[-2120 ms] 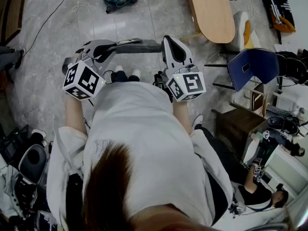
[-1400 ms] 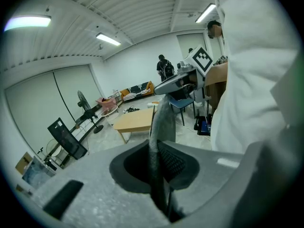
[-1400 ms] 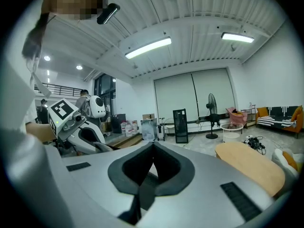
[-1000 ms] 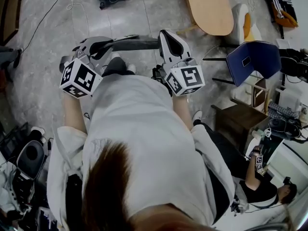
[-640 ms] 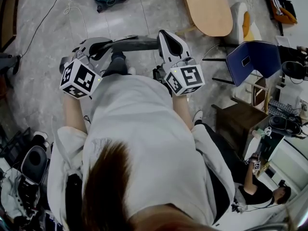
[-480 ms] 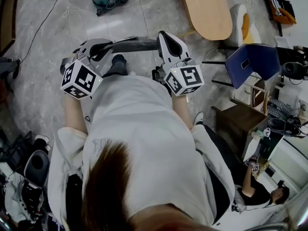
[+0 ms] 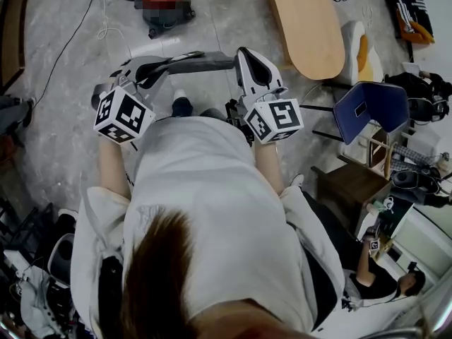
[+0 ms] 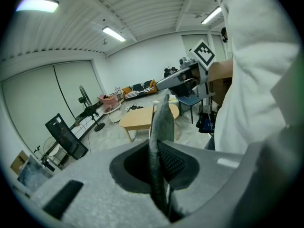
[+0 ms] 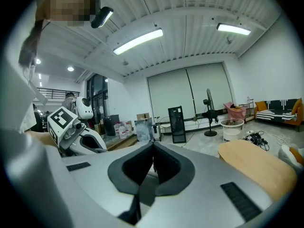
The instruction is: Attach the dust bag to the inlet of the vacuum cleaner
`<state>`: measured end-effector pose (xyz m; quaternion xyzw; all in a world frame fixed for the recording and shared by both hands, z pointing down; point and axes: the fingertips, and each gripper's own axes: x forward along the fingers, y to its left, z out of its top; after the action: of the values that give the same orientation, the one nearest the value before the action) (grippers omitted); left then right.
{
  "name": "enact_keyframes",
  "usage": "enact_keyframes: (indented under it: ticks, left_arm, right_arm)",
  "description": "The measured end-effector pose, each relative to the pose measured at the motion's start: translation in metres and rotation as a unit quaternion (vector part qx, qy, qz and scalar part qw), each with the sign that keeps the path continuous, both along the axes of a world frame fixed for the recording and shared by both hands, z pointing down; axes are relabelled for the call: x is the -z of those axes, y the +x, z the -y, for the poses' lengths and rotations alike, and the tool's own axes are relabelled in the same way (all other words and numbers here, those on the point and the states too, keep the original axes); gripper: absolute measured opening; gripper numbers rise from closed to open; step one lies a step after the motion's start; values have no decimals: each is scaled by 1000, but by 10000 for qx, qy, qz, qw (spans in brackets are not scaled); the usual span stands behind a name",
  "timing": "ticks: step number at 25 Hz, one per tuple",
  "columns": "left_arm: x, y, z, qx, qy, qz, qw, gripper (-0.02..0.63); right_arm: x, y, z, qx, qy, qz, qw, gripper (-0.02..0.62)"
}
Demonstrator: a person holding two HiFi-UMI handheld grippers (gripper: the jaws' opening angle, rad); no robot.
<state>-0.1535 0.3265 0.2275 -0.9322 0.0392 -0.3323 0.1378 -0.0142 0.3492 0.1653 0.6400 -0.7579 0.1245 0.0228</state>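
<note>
The left gripper (image 7: pixel 157 67) has its jaws narrow, pinching one end of the grey dust bag (image 7: pixel 199 63). The right gripper (image 7: pixel 243 55) has its jaws pressed together on the other end. The bag runs straight between them, 9 to 3 o'clock. Bare floor (image 7: pixel 70 83) lies ahead. The vacuum cleaner (image 7: pixel 166 2) stands at 12 o'clock, well apart, with a wooden table (image 7: pixel 311 20) at 1 o'clock.

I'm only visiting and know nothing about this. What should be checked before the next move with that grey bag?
1. Left gripper shut on the dust bag: ok.
2. Right gripper shut on the bag's other end: ok, it seems.
3. Bag held stretched between both grippers: ok.
4. Vacuum cleaner within reach: not ok, it stands farther ahead on the floor.
5. Vacuum's inlet facing the person: cannot tell.
</note>
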Motion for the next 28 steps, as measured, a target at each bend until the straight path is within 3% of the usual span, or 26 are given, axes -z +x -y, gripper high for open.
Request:
enact_keyframes:
  ticks: [15,28]
  left_arm:
    - [-14,3,63,531,-151,31,9985,35]
    - [-27,66,140,1222,-227,195,9921,35]
  right_arm:
    - [-8,6,63,297,-206,-104,9993,2]
    - [-17,87,161,935,-270,-25,9953,2]
